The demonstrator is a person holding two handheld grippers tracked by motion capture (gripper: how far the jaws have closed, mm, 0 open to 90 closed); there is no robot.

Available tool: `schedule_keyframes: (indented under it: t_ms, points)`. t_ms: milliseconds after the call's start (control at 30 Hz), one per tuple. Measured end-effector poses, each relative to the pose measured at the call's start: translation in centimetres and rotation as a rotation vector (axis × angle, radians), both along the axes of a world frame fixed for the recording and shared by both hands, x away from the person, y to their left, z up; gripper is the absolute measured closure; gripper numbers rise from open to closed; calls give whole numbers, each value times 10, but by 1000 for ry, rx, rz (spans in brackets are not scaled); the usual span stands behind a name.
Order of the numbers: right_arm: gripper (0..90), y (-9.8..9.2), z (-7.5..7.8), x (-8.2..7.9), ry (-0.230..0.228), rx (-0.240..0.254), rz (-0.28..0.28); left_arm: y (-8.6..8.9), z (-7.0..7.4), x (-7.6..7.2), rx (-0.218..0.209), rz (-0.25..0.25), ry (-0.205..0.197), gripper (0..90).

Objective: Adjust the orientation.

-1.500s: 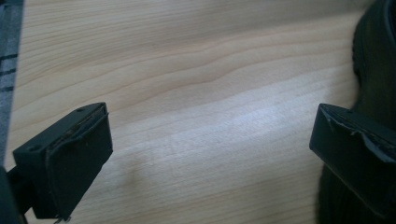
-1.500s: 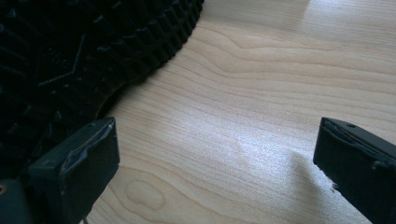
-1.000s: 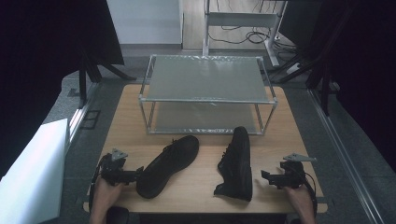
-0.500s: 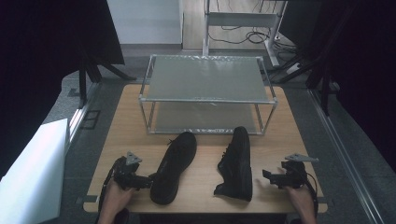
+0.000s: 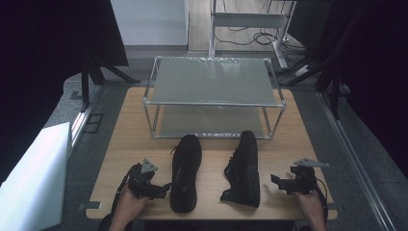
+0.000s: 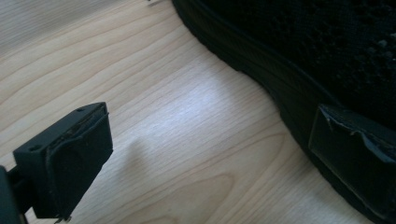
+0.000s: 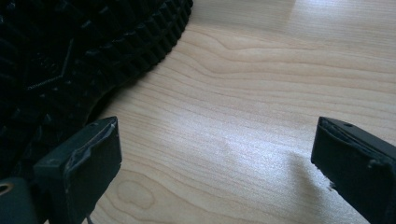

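L gripper point(image 5: 161, 187) sits at the near-left of the table point(image 5: 120, 159), jaws apart, one pad touching the outer side of the L shoe point(image 5: 186, 173) near its heel; in the left gripper view the far pad point(image 6: 352, 151) lies against the sole edge, the near pad over bare wood. Nothing is clamped.

Change vs a sec ago: the L shoe lay angled, toe to the right; half a sec ago it was partly turned; now it's straight, toe pointing at the rack point(image 5: 214, 96). L hand point(image 5: 127, 207) came in w/ it. So the gripper seems to have nudged it square, not lifted it. I'd judge the work as lining up the pair for the rack, and the L shoe is about ready.

R gripper point(image 5: 279, 183) hasn't moved, jaws wide, just beside the R shoe point(image 5: 244, 168). That shoe also hasn't moved: tipped on its side, tread facing the R gripper, as the right gripper view shows point(image 7: 70, 51). Prob. next to be righted.

Surface: light wood-grain table, both shoes on the near half. Farther back stands the two-tier rack, metal frame w/ frosted shelves, both bare.

Room: grey floor, white board point(image 5: 33, 178) at left, dark screens either side, a desk frame w/ cables point(image 5: 250, 21) at the back.
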State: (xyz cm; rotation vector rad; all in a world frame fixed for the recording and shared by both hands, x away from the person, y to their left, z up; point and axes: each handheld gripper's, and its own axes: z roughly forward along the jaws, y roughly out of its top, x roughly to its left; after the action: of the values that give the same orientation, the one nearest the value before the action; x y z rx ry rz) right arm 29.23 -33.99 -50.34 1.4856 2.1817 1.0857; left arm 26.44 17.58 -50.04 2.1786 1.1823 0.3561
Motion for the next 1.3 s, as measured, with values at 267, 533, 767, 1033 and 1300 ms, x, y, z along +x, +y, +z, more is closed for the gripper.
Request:
schedule_keyframes:
  t_ms: [267, 533, 767, 1033, 1300]
  points:
    - [19, 0, 0, 0, -5, -5, 3, -9, -2, 0, -25, -27, 1, 0]
    - [19, 1, -1, 0, -3, -2, 5, -14, -2, 1, -39, -42, -12, 0]
    - [19, 0, -1, 0, -5, 10, 5, -3, 1, 2, -20, 32, -46, 0]
    - [19, 1, 1, 0, -15, 10, 14, 2, -1, 5, 0, 72, -66, 0]
    - [19, 4, 4, -1, -29, 12, 20, 4, -1, 5, 7, 83, -88, 0]
